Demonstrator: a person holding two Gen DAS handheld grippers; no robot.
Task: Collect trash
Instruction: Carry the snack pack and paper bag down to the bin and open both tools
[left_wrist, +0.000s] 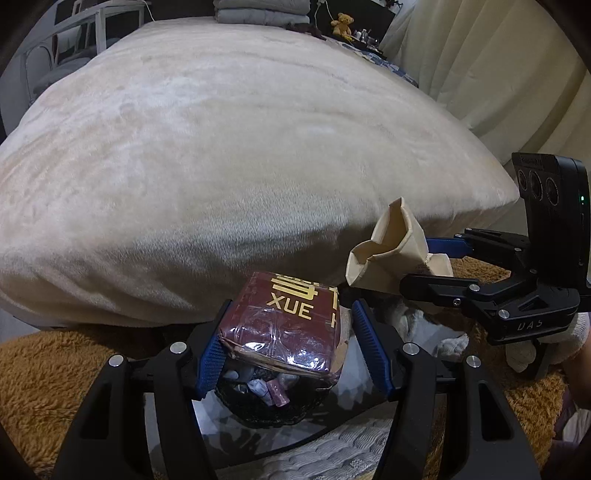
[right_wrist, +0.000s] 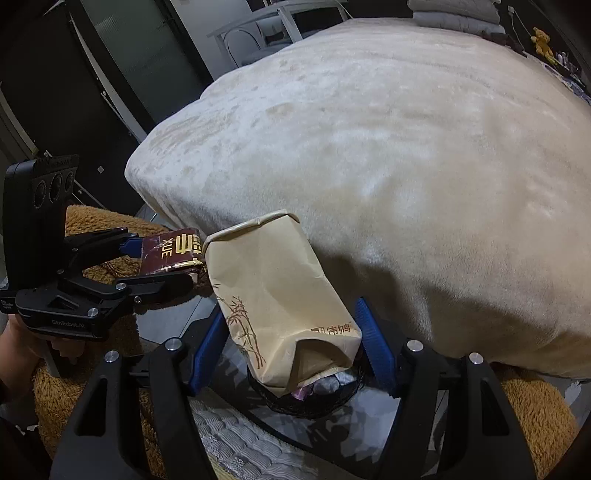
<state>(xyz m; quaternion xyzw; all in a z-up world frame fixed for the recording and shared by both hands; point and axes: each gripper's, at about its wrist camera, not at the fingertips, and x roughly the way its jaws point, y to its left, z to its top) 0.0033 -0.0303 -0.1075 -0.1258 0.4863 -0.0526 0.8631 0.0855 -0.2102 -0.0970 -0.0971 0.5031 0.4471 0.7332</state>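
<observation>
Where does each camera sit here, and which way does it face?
Left wrist: on the left gripper, looking down over its maroon box at the bin; the right gripper shows.
Right wrist: on the right gripper, over its paper bag; the left gripper and hand show.
Shared: both pieces, bin, bed.

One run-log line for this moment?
left gripper: holds maroon packet | right gripper: holds paper bag | both above black bin

We are seeing a maroon plastic-wrapped packet (left_wrist: 286, 325) bearing gold lettering, and a tan paper bag (right_wrist: 280, 295) showing brown bamboo sketches.
</observation>
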